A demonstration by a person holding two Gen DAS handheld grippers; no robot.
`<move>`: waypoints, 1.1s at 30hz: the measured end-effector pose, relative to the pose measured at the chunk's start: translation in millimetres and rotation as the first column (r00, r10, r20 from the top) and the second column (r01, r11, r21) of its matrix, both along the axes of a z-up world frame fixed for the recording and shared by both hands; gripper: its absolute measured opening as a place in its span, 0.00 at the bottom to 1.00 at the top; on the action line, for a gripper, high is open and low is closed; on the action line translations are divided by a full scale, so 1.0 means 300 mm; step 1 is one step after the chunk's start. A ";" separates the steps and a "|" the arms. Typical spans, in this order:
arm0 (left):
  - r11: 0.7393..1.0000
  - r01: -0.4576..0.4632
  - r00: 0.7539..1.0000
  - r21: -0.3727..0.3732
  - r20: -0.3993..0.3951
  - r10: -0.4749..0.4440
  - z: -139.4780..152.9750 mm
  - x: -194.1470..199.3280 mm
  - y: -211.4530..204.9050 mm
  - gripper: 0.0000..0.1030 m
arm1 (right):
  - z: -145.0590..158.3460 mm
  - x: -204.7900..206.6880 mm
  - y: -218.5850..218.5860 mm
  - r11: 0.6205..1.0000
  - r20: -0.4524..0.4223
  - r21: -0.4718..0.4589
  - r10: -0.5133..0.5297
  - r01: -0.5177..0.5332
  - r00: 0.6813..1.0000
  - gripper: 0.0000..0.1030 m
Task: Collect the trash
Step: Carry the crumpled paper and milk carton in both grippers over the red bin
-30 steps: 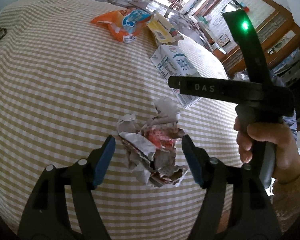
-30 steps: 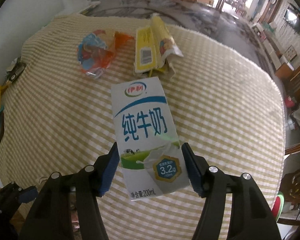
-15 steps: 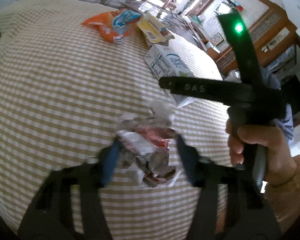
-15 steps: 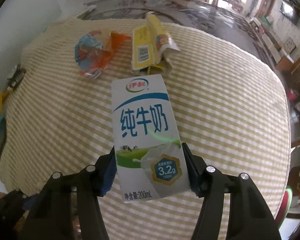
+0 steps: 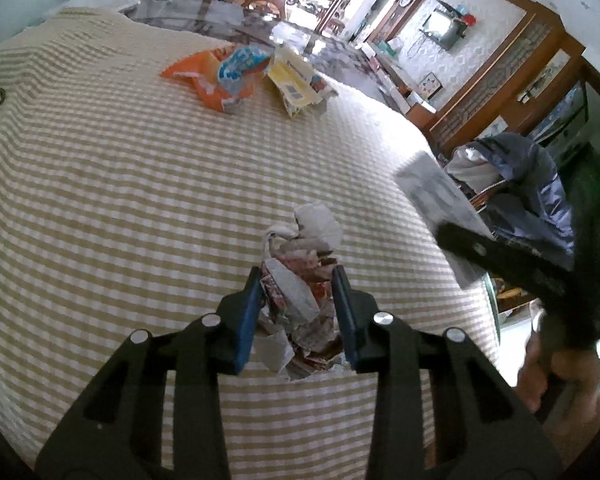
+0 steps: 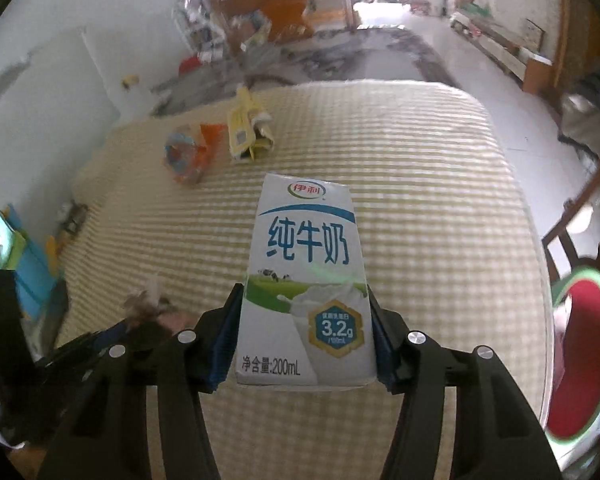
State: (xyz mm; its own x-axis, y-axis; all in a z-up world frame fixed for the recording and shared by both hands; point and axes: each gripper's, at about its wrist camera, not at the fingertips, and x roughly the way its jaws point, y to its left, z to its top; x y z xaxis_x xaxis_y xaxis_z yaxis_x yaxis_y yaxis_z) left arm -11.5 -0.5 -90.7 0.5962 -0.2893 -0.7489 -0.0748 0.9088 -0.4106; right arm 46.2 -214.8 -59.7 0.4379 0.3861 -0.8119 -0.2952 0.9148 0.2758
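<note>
Beige-and-white checked tablecloth (image 5: 132,184) covered the table, living room with wooden furniture behind it. Containers: a white 200 mL milk carton (image 6: 306,284) was pinched at its lower sides by the right gripper (image 6: 305,340), jaws closing, pads on both sides; whether anything was inside could not be told. A round red bin with a green rim (image 6: 580,356) sat off the table's right edge, cut off by the frame, contents not readable. The left gripper (image 5: 296,314) was closing on a crumpled paper wrapper wad (image 5: 300,280) lying on the cloth, blue pads against its sides. An orange snack bag (image 5: 216,76) and a flattened yellow carton (image 5: 296,84) lay side by side at the far end. In the left view the carton and right gripper were motion-blurred, with the person's hand (image 5: 556,368) partly cut off. A second ago the carton lay flat on the cloth; it was now lifted clear. The left jaws had stood wide around the wad then.
</note>
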 end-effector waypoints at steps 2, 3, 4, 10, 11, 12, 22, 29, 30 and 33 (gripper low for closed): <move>1.000 -0.006 1.000 0.021 0.024 0.006 0.026 -0.018 0.003 0.33 | 0.033 -0.062 -0.032 1.000 0.039 0.009 -0.023 0.023 0.999 0.53; 0.999 -0.008 0.999 0.033 0.034 0.007 0.038 -0.026 -0.001 0.33 | 0.044 -0.083 -0.048 0.999 0.050 0.012 -0.032 0.032 0.998 0.53; 0.999 -0.010 0.999 0.042 0.041 0.008 0.047 -0.033 -0.003 0.33 | 0.055 -0.112 -0.065 0.999 0.062 0.019 -0.045 0.044 0.997 0.53; 0.997 -0.004 0.996 0.076 0.087 -0.003 0.126 -0.071 -0.036 0.33 | 0.069 -0.213 -0.151 0.991 0.060 0.092 -0.106 0.100 0.993 0.53; 0.997 0.001 0.996 0.081 0.093 -0.008 0.141 -0.076 -0.044 0.33 | 0.076 -0.225 -0.165 0.989 0.062 0.105 -0.110 0.103 0.992 0.53; 0.996 0.009 0.994 0.086 0.104 -0.018 0.161 -0.083 -0.061 0.33 | 0.080 -0.223 -0.166 0.989 0.064 0.109 -0.111 0.104 0.992 0.53; 0.990 0.093 0.978 0.104 0.176 -0.110 0.299 -0.112 -0.224 0.33 | 0.115 -0.297 -0.319 0.968 0.084 0.185 -0.188 0.171 0.979 0.53; 0.978 0.189 0.966 0.085 0.163 -0.201 0.309 -0.093 -0.358 0.33 | 0.121 -0.330 -0.469 0.938 0.091 0.224 -0.289 0.263 0.953 0.53; 0.975 0.206 0.964 0.083 0.156 -0.217 0.302 -0.091 -0.383 0.33 | 0.117 -0.334 -0.498 0.932 0.087 0.229 -0.307 0.281 0.948 0.53; 0.965 0.251 0.956 0.078 0.138 -0.260 0.285 -0.080 -0.452 0.33 | 0.101 -0.345 -0.567 0.915 0.073 0.238 -0.351 0.325 0.934 0.53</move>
State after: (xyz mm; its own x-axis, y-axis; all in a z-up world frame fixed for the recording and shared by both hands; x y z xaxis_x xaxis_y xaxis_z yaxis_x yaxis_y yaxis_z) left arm -35.3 -136.2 -5.1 0.6125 -0.4038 -0.6796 0.2196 0.9128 -0.3445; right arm -57.3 -384.9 -29.3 0.6567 0.3607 -0.6624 -0.0196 0.8861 0.4631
